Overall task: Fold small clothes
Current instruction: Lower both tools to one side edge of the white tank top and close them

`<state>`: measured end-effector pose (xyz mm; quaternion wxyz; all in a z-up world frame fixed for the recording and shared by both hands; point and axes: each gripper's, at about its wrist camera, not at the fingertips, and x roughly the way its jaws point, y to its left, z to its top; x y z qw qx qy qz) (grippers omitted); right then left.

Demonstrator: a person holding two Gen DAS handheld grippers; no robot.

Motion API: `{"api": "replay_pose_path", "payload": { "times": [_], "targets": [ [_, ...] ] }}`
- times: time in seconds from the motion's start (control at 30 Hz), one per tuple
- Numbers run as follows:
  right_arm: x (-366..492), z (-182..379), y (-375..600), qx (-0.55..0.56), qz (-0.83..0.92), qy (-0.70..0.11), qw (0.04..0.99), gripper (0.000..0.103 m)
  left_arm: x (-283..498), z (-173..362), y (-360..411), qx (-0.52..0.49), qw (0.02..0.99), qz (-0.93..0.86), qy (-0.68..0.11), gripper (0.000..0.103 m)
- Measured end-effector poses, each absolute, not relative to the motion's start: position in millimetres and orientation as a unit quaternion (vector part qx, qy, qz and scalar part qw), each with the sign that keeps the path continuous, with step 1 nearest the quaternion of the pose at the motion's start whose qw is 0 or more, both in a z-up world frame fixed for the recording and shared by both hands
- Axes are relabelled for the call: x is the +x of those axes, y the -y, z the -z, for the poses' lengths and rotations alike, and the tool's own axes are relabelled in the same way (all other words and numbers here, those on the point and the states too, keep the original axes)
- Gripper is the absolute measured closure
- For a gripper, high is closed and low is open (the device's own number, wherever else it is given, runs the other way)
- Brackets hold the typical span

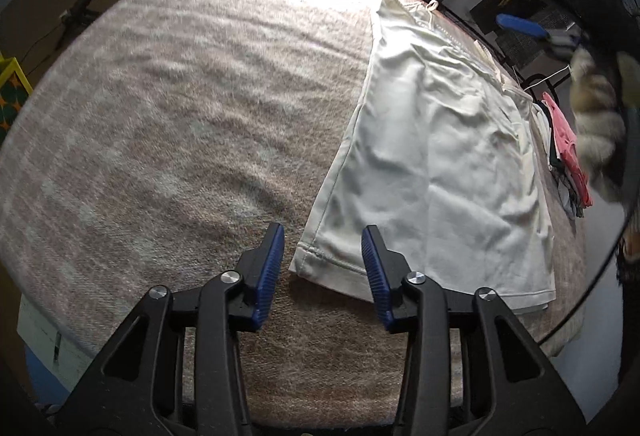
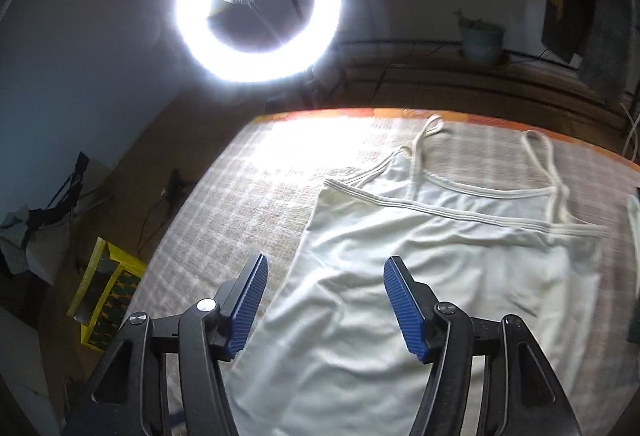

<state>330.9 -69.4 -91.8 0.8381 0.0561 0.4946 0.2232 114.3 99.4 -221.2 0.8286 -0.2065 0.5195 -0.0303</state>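
Note:
A white strappy camisole (image 1: pixel 436 155) lies spread flat on a beige checked blanket (image 1: pixel 180 107). My left gripper (image 1: pixel 323 248) is open and empty, its blue pads on either side of the camisole's near hem corner, just above the cloth. In the right wrist view the camisole (image 2: pixel 420 276) lies with its thin straps (image 2: pixel 540 163) toward the far edge. My right gripper (image 2: pixel 325 282) is open and empty above the camisole's left side. The right gripper also shows blurred at the upper right of the left wrist view (image 1: pixel 520 25).
A pile of folded clothes with a pink piece on top (image 1: pixel 568 151) sits at the blanket's right edge. A lit ring light (image 2: pixel 258 7) stands beyond the far edge. A yellow crate (image 2: pixel 108 300) sits on the floor to the left. A potted plant (image 2: pixel 480 35) stands behind.

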Motion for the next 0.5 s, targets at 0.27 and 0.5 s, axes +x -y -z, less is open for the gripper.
{"api": "replay_pose_path", "payload": {
  "times": [0.27,0.5],
  "targets": [
    [390.4,139.6,20.9,0.045,-0.212,-0.553,0.804,0.050,118.6,228.0,-108.0,-0.236,0.822,0.036,-0.517,0.073],
    [423.1,168.9,-12.4,0.016,-0.188,-0.582,0.791,0.058,119.4,230.7,-111.8,-0.241,0.822,0.040,-0.515,0.095]
  ]
}}
